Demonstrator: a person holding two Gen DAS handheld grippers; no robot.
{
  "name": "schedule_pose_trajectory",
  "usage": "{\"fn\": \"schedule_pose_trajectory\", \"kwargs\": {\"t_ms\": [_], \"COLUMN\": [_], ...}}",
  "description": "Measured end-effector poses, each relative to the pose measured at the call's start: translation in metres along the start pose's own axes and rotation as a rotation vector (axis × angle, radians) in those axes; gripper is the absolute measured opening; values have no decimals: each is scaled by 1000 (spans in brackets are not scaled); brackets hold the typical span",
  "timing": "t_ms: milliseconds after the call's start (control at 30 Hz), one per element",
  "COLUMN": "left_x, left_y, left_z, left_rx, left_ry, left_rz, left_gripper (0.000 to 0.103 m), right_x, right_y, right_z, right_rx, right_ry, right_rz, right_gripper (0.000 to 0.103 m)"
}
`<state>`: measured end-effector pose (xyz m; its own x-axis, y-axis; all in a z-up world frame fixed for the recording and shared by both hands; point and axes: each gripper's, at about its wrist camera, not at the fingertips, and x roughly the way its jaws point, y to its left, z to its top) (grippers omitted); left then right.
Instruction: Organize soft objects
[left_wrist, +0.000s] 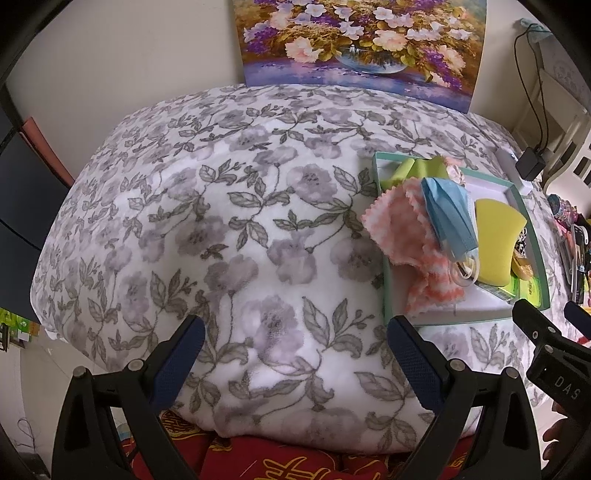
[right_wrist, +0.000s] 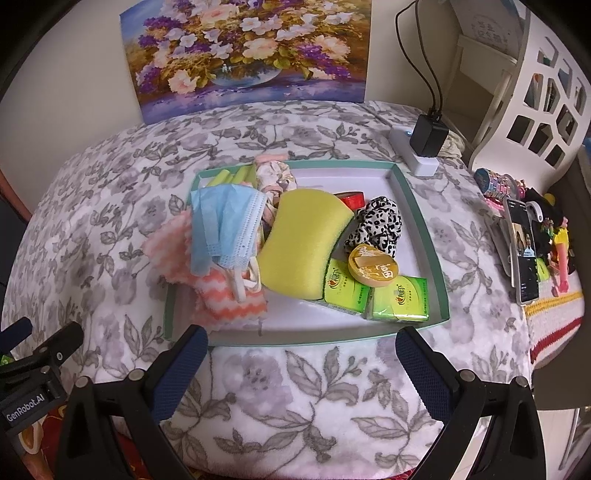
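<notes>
Beyond right tool (right_wrist: 301, 354), tray (right_wrist: 436, 258) of soft objects, both tools empty

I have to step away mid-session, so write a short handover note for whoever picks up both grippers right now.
Left gripper: open, empty, over the bare floral fleece blanket.
Right gripper: open, empty, just in front of the shallow teal-rimmed white tray.
In the tray, heaped: blue pleated face mask on the pink-and-white zigzag cloth, which spills over the left rim; yellow foam sponge, leopard-print scrunchie, two green tissue packs, round yellow tin.
Done: everything sits in the tray.
Left: tuck the cloth in, perhaps tidy the heap.
</notes>
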<state>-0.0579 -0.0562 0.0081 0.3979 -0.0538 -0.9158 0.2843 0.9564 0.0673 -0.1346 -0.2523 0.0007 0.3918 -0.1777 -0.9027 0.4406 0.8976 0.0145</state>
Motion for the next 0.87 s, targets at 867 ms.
{"fn": "schedule_pose_trajectory", "kwargs": {"t_ms": [867], "left_x": [0], "left_y": [-1], "left_z": [-1], "left_rx": [6], "left_ry": [-5], "left_rz": [20], "left_gripper": [99], "right_x": [-1], "right_y": [-3], "right_z": [1], "right_rx": [18], "right_ry": [-5], "right_rz": [-6], "right_gripper": [103]}}
